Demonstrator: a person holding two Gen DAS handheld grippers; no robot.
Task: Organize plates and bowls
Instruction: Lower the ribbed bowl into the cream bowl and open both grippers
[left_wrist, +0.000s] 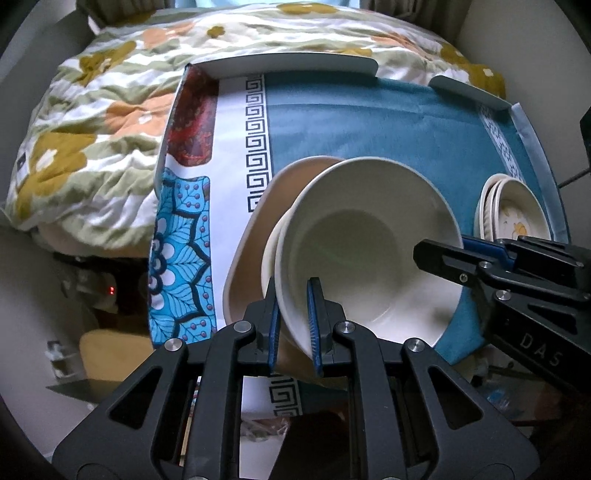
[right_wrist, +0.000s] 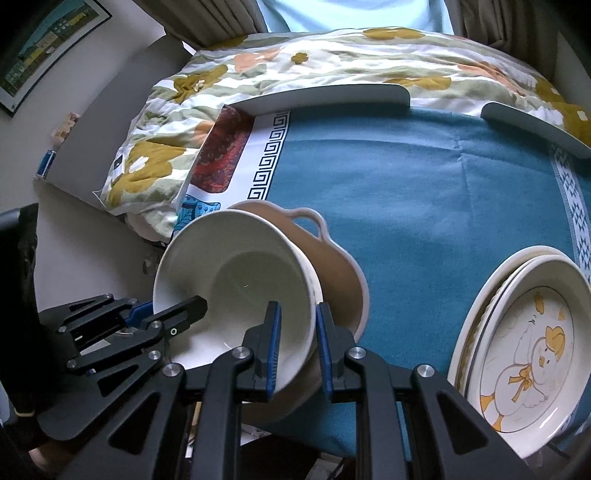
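Nearest the lens, the left gripper (left_wrist: 293, 325) is clamped on the near rim of the white bowl (left_wrist: 369, 236), one blue pad inside the wall and one outside; the jaws stand almost closed, with only the thin rim between them. The right gripper (right_wrist: 297, 347) pinches the opposite rim of the same white bowl (right_wrist: 236, 280) in the same way, nearly closed. Just beyond the fingers, the bowl sits tilted inside a tan handled dish (right_wrist: 332, 258), its mouth open toward both cameras and its axis leaning off vertical; being round, it has no long axis. The step in hand appears to be nesting the bowl into the dish on the blue cloth (right_wrist: 424, 192). The next move probably calls for levelling the bowl until it seats, then releasing both rims together. To the right of the right fingers lies a stack of plates (right_wrist: 528, 350), the top one bearing a duck. Farthest off is a floral quilt (left_wrist: 110, 122).
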